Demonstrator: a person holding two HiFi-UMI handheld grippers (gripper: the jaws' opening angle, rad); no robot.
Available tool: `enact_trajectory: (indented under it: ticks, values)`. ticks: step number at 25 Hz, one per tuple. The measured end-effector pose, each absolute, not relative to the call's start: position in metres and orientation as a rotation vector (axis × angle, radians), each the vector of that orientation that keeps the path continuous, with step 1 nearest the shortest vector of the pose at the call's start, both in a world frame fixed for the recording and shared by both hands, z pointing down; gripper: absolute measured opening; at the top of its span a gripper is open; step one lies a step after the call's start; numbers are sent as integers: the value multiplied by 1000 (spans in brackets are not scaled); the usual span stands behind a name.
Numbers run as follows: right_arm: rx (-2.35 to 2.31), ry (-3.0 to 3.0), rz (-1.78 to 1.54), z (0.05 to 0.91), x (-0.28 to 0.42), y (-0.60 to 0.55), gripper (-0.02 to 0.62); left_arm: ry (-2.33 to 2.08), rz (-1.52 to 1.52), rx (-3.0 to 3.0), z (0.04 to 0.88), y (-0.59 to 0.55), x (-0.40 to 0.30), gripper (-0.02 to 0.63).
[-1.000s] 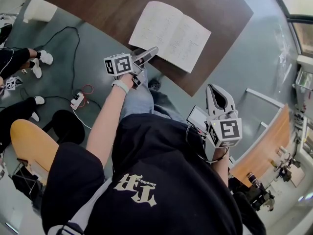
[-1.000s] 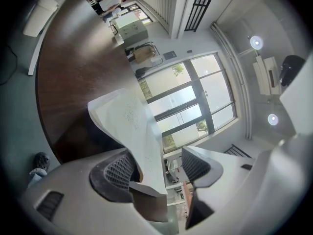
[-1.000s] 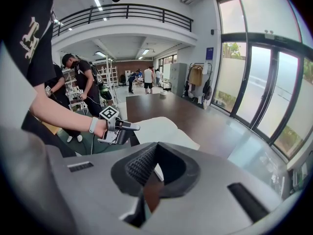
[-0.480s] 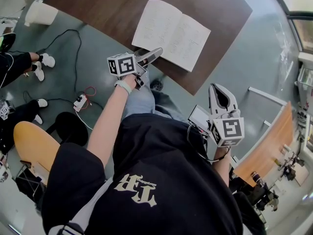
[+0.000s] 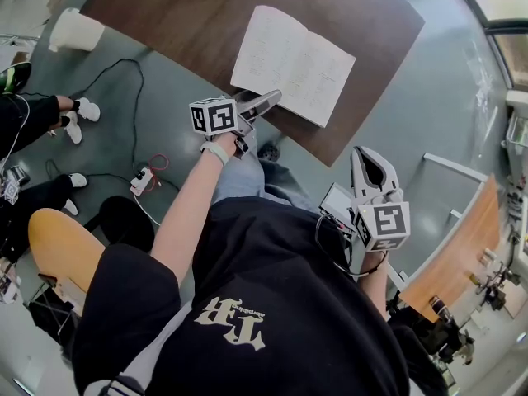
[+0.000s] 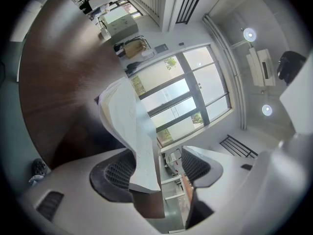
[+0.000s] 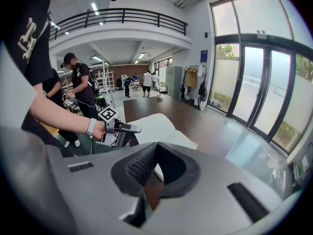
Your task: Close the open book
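Left tongs [image 5: 268,100] are open: in the left gripper view the two ribbed pads [image 6: 120,169] stand apart w/ the corner of the open book [image 6: 126,116] between them, close against one pad, clear gap to the other. In the head view these tongs reach from the person's outstretched left arm to the book's near left corner, right at the edge of the dark brown bench [image 5: 181,15]. The book lies spread open, pages up, white w/ faint print too small to read, near the bench's front edge. Right tongs [image 5: 369,157] are closed on nothing, tips together, held low by the person's right hip, well apart from book & bench edge; the right gripper view looks across at the book, bench & left tongs. Person wears a black T-shirt [image 5: 272,304]. On the grey floor left of the bench: a white bin [image 5: 74,30] & loose cables [image 5: 124,73]. Other ppl stand nearby.
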State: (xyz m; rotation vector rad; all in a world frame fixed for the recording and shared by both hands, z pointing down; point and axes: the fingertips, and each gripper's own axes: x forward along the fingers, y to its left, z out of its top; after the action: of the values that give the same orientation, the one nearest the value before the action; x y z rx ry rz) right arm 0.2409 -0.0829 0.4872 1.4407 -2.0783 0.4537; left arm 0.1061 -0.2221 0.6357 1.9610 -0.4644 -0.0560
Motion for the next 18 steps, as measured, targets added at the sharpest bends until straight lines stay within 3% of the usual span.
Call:
enact_trajectory:
  ticks: [18]
  values:
    - [1441, -2143, 437, 486, 231, -75, -12, -440, 16, 2003, 629, -206, 131, 295]
